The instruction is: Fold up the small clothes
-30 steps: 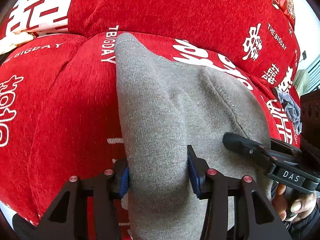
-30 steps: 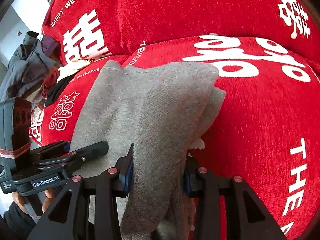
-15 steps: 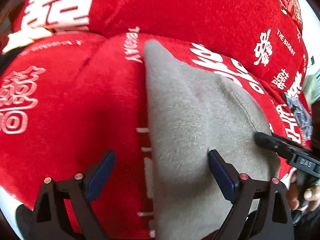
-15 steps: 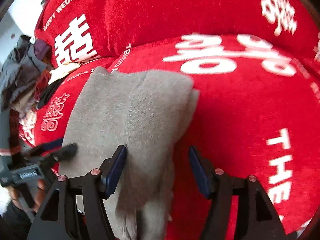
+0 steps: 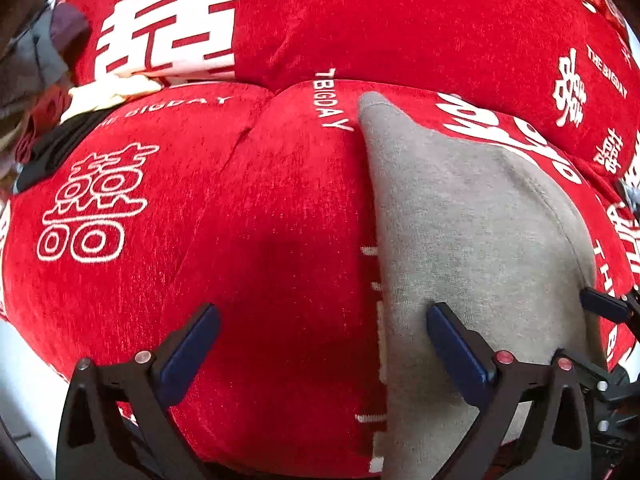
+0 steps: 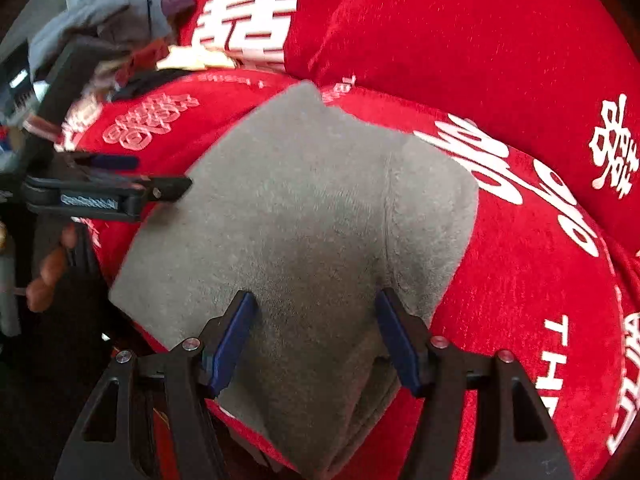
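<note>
A folded grey knit garment (image 5: 472,240) lies flat on a red sofa seat cushion (image 5: 248,216); it also shows in the right wrist view (image 6: 304,216). My left gripper (image 5: 324,340) is open and empty, over the red cushion by the garment's left edge; its right finger sits above the cloth. My right gripper (image 6: 316,332) is open and empty, with the jaws apart over the garment's near end. The left gripper (image 6: 120,196) shows at the left of the right wrist view. The right gripper's fingertip (image 5: 604,308) shows at the right edge of the left wrist view.
Red back cushions (image 5: 400,20) with white lettering rise behind the seat. A heap of other clothes (image 6: 116,28) lies at the sofa's left end. A pale yellow cloth (image 5: 108,96) is tucked at the back of the left seat cushion.
Both grippers let go of the grey garment and opened wide. It now lies flat on the cushion. The left gripper moved left off it; the right drew back.
</note>
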`<state>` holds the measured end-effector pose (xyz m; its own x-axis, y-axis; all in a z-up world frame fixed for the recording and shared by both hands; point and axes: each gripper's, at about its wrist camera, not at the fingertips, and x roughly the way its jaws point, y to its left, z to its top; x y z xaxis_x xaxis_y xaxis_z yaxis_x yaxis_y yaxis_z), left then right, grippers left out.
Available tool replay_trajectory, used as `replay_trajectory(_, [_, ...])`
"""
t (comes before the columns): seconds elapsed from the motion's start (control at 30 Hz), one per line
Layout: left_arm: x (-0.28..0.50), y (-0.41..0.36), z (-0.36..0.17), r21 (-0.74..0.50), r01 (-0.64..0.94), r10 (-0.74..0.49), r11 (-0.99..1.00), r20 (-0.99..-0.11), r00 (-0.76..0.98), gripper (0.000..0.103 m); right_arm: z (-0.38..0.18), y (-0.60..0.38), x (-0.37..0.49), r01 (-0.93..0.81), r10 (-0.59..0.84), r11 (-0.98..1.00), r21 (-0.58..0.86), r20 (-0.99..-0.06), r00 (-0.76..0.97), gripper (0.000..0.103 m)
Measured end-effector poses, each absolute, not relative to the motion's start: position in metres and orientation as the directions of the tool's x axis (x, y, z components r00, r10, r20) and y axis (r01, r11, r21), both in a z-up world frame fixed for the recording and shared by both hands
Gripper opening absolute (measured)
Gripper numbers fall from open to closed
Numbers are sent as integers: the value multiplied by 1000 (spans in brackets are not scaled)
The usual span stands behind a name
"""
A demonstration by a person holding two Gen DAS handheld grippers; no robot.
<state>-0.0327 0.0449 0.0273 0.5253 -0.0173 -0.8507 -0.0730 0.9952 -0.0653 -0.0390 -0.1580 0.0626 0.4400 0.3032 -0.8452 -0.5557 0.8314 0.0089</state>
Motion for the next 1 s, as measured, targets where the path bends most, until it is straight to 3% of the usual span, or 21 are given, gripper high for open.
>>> replay_trajectory(0.27, [-2,26,53,-104,-23,-77,994,-849,523,103,85,-171,0,-530,381,839,125,-830,407,68])
replay_trajectory(0.4, [36,0,40,-10,3,-11,1000,-877,480,103,71,-167,42,-525,408,830,191,-848,337,68])
replay_trajectory(0.83, [94,-8,22,-14,-1,-12,1000,-902,433,103,49,-158,104,-553,395,817,162,-856,333,68])
replay_trajectory(1.0, [117,-9,15,-18,4,-18,1000,-917,398,103,35,-160,132,-513,368,842,168,-874,317,75])
